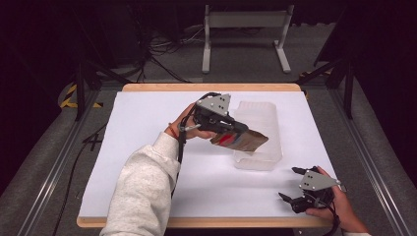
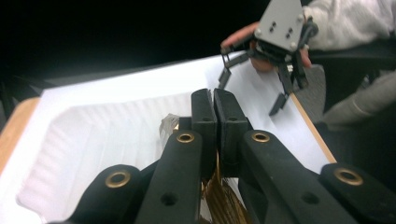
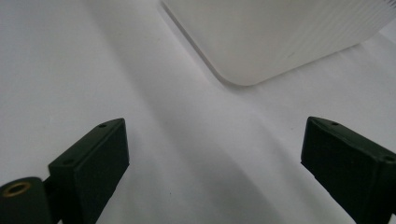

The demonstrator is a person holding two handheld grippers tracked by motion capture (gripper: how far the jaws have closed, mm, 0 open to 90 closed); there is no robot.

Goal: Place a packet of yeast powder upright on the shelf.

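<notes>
My left gripper (image 1: 237,131) hangs above a translucent plastic bin (image 1: 257,162) in the middle of the white table, shut on a flat brown packet (image 1: 246,140) with a red patch. In the left gripper view the jaws of the left gripper (image 2: 215,100) are pressed together, and the packet's gold-brown edge (image 2: 223,201) shows beneath them, over the bin's ribbed inside (image 2: 93,135). My right gripper (image 1: 289,183) rests near the table's front right corner, open with nothing between its fingers. The right gripper (image 3: 217,140) looks along the white surface toward a rounded corner of the bin (image 3: 280,37).
The white sheet (image 1: 147,123) covers a wooden tabletop with bare room left of the bin. In the left gripper view the right gripper (image 2: 251,93) shows farther off, near the table's wooden edge (image 2: 313,128). Dark floor, cables and a white stand (image 1: 246,22) lie beyond.
</notes>
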